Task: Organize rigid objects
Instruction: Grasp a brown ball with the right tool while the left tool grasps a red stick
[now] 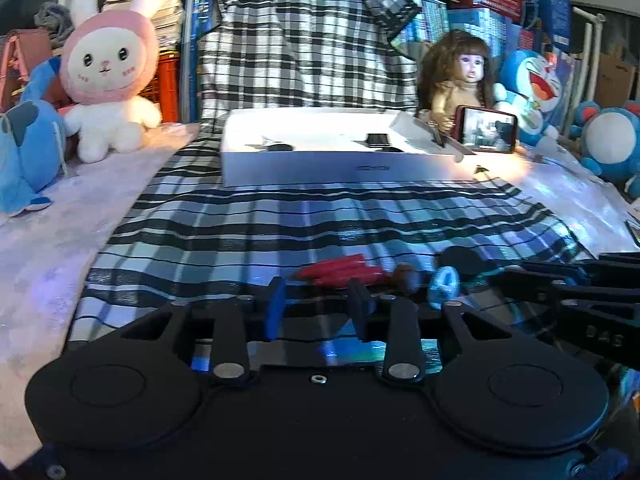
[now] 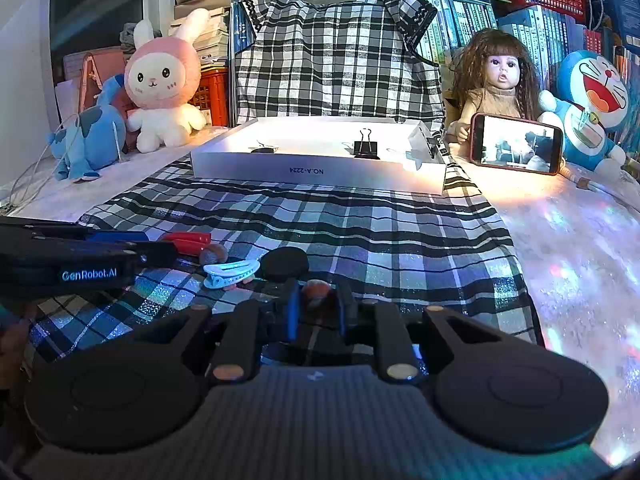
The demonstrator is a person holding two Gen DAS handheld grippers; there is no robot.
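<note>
Pinching a small round brown object [image 2: 316,292], right gripper [image 2: 318,310] clenched, left gripper [image 1: 318,304] released over checked cloth [image 2: 360,232], glossy pale-blue hair clip [image 2: 231,273], flat black disc [image 2: 285,263], shallow white cardboard box [image 2: 320,172].

A woven checked cloth [image 2: 360,224] covers the middle of the frame, matt and slightly creased. The white box [image 2: 316,170] beyond it looks like smooth card. At upper left the rabbit toy [image 2: 162,84] is soft plush. The phone [image 2: 516,144] at right has a glossy screen. The hair clip [image 2: 230,273] at lower left looks like shiny plastic.
</note>
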